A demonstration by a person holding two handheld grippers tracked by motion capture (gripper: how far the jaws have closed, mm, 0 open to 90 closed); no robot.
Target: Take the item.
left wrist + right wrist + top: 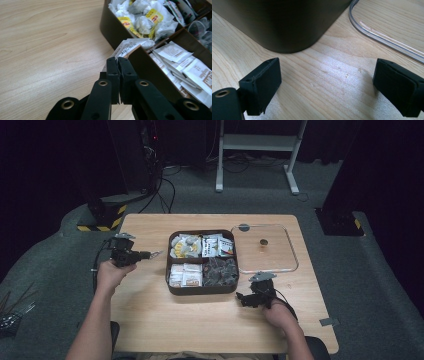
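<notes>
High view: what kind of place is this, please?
Probably a lab or recording studio, not a home: black curtains surround a grey carpet, cables run across the floor, and hazard-striped stand bases flank the wooden table.

High overview; gripper close-ups near box (202,262)

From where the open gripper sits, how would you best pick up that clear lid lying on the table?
Take the clear lid by the small knob at its middle, coming straight down from above. The lid lies flat on the table, so its thin rim gives the right gripper little to pinch.
</notes>
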